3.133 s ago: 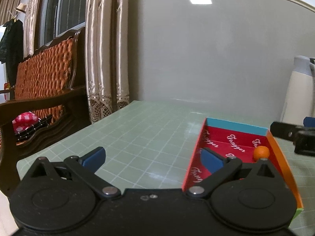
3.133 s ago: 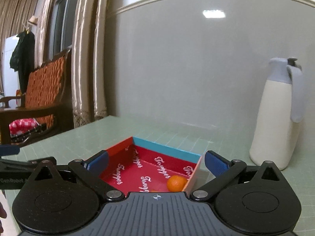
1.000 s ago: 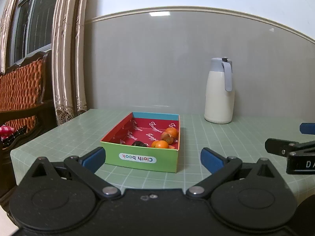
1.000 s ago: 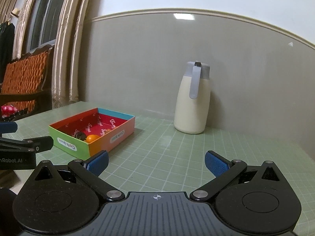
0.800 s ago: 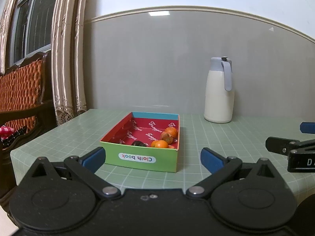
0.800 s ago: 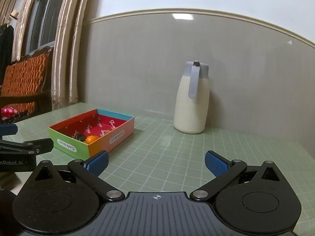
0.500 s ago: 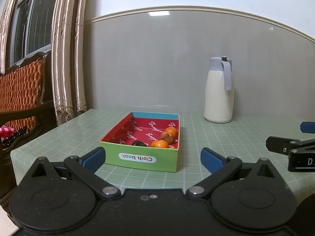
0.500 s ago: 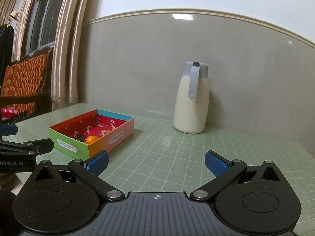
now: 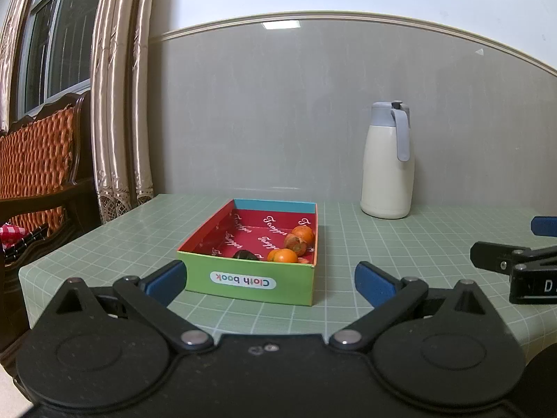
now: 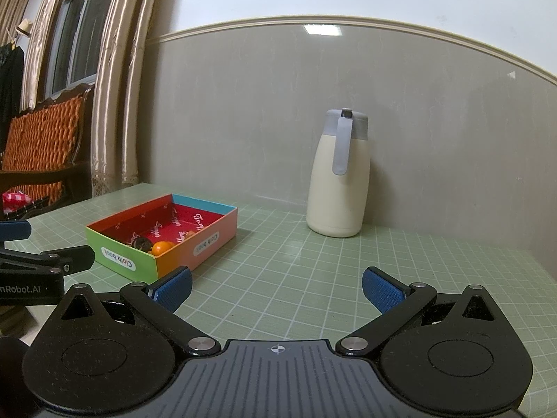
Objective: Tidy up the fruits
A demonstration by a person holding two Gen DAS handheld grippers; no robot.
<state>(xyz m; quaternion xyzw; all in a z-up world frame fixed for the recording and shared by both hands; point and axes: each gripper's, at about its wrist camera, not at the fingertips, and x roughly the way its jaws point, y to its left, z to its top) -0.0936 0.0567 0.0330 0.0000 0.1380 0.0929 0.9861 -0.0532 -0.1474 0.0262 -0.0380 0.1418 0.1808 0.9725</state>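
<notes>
Because the fruits sit in a small group inside the box (image 9: 249, 280), that is where the eye goes first, in the middle of the left wrist view. One orange fruit (image 9: 282, 255) lies close to the green front wall. Two more orange fruits (image 9: 299, 237) touch each other by the right wall, and a dark fruit (image 9: 245, 255) lies just left of the front one. The box has a red inside with white writing, and its front label says "Cloth book". It stands on a green table (image 9: 400, 240) with a white grid.

No fruit shows anywhere on the table outside the box, so the sorting looks done, or very nearly done. This is only a guess from what can be seen.

The left gripper (image 9: 269, 284) hangs in front of the box with its jaws wide and nothing between them. The right gripper (image 10: 276, 287) is off to the right, over bare table, jaws wide too and holding nothing.

A cream jug (image 10: 339, 177) with a grey lid stands at the back by the wall, well apart from the box. A wooden chair (image 9: 38, 160) and curtains (image 9: 118, 104) fill the left side.

Next, the hands may only need to look for any fruit left out. If there is none, they can rest.
</notes>
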